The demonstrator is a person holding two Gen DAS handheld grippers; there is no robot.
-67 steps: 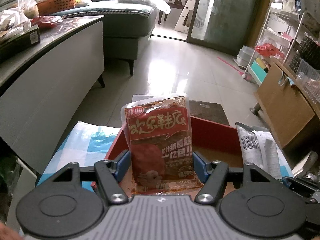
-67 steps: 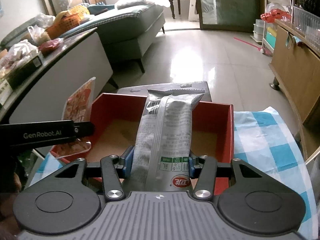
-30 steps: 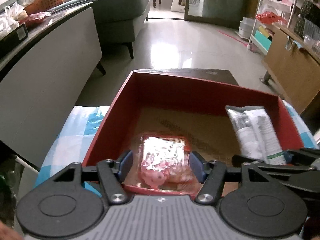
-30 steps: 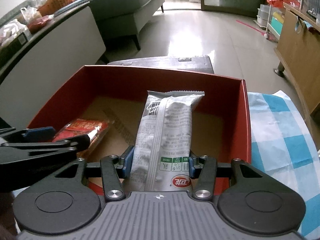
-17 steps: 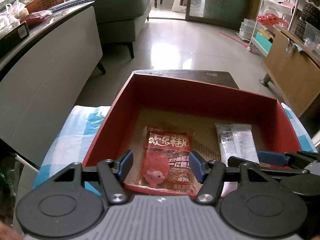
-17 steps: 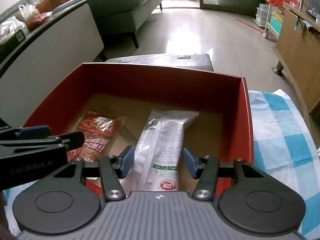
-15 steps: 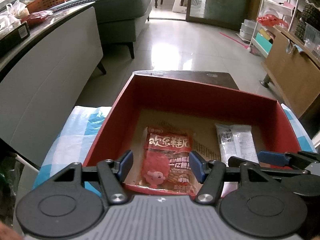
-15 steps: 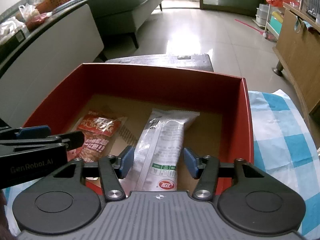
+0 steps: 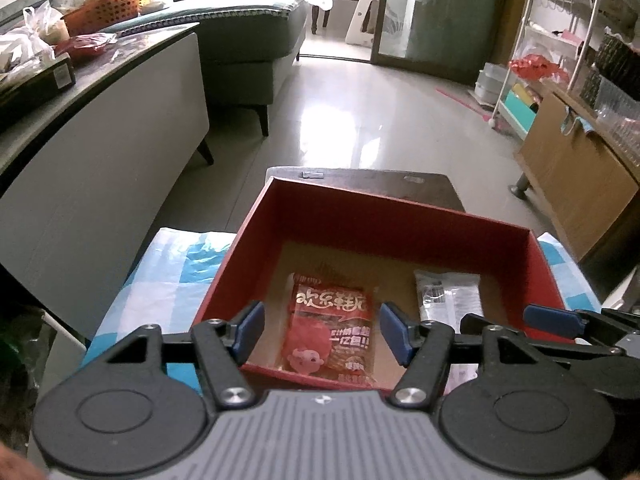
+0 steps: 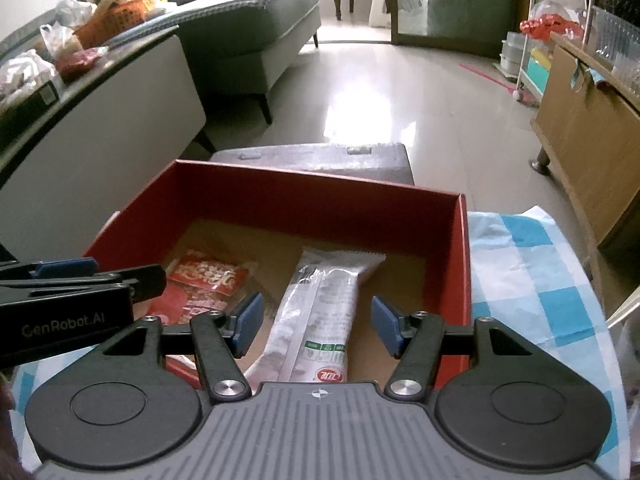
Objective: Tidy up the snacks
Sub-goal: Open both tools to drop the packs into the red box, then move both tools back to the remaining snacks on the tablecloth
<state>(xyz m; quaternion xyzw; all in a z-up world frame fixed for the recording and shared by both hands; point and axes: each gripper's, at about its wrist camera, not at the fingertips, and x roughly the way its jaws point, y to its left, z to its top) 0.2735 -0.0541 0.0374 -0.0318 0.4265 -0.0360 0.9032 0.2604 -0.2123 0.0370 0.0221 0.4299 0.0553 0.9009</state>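
Note:
A red cardboard box (image 9: 384, 216) (image 10: 320, 196) stands on a blue-and-white checked cloth (image 9: 172, 264). A red snack packet (image 9: 330, 330) (image 10: 200, 284) lies flat in the box at the left. A grey-white snack packet (image 9: 446, 296) (image 10: 324, 312) lies flat in it at the right. My left gripper (image 9: 322, 330) is open and empty, above the red packet. My right gripper (image 10: 314, 322) is open and empty, above the grey-white packet. Each gripper shows at the edge of the other's view.
A dark stool (image 10: 316, 154) stands just behind the box. A grey counter (image 9: 100, 128) with bags and a basket runs along the left. A wooden cabinet (image 9: 576, 184) stands at the right. A sofa (image 9: 248, 32) is farther back across the tiled floor.
Both grippers opened and let go of their packets, which now lie flat in the box. Both grippers have since drawn back and up a little.

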